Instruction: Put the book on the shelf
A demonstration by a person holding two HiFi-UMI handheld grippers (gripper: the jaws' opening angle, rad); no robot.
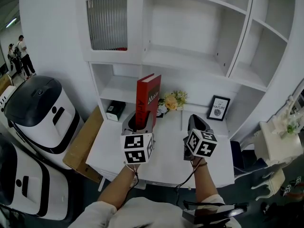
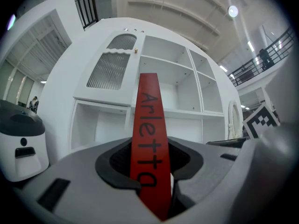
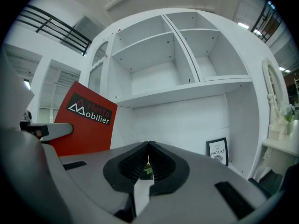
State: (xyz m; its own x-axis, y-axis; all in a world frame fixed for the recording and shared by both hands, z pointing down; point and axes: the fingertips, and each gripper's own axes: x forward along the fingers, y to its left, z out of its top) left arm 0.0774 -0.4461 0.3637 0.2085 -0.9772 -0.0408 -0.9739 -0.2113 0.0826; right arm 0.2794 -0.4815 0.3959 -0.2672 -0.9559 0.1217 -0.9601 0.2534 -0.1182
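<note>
left gripper [image 1: 138, 125] is clamped on a red hardcover book [image 1: 148, 97], its jaws part-way open with the pads pressing both sides of the book's lower end, near the spine; its own view looks straight up the spine, which reads "arletta" in black letters. the book stands upright in the grip, raised over the white desk top [image 1: 164, 160] and in front of the lowest open compartments of the white shelf unit [image 1: 190, 56], not inside any of them. right gripper [image 1: 196, 121] floats just beside it at about the same level, jaws together with nothing between them; in the right gripper view the book's red cover with white "mobilier" print shows at the left. at the back of the desk a small bunch of yellow flowers [image 1: 173, 100] sits just right of the book, and a black-framed "nature" print [image 1: 218, 108] leans against the wall further right. a black box [image 1: 115, 110] lies in the low cubby to the left. a ribbed glass door [image 1: 107, 21] closes the upper left compartment. two white-and-black machines [image 1: 42, 112] and a cardboard sheet [image 1: 84, 144] stand left of the desk
</note>
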